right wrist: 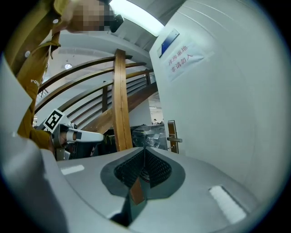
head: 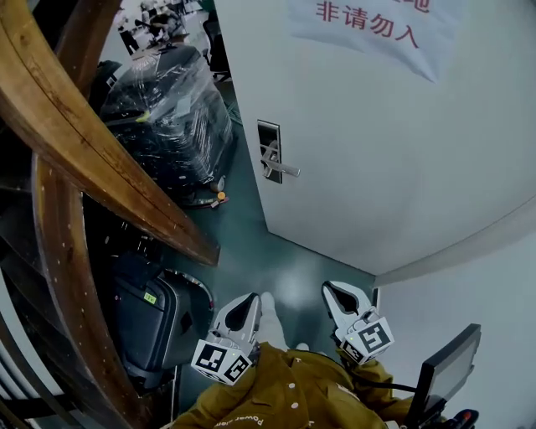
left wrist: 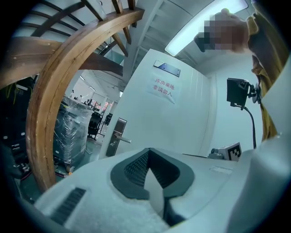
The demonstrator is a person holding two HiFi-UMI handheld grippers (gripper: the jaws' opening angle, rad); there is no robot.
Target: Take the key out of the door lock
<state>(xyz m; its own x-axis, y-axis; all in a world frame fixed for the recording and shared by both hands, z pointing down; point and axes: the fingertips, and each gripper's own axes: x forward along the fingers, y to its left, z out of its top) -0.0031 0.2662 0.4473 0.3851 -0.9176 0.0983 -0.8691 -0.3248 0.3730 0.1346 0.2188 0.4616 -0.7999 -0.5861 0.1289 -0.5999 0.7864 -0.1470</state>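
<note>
- Both the left gripper [head: 250, 300] and right gripper [head: 337, 291] have jaws pressed together, holding nothing.
- The door lock [head: 270, 151] is far ahead; its key is too small to see.
- No step is done yet.

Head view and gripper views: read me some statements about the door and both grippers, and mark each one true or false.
1. The left gripper touches the door handle. False: it is well short of the door, close to the person's jacket.
2. The right gripper has its jaws together with nothing between them. True.
3. A notice with red characters hangs on the door. True.
4. The curved handrail is metal. False: it is wood.
5. The left gripper has its jaws wide apart. False: they are together, with nothing between them.
</note>
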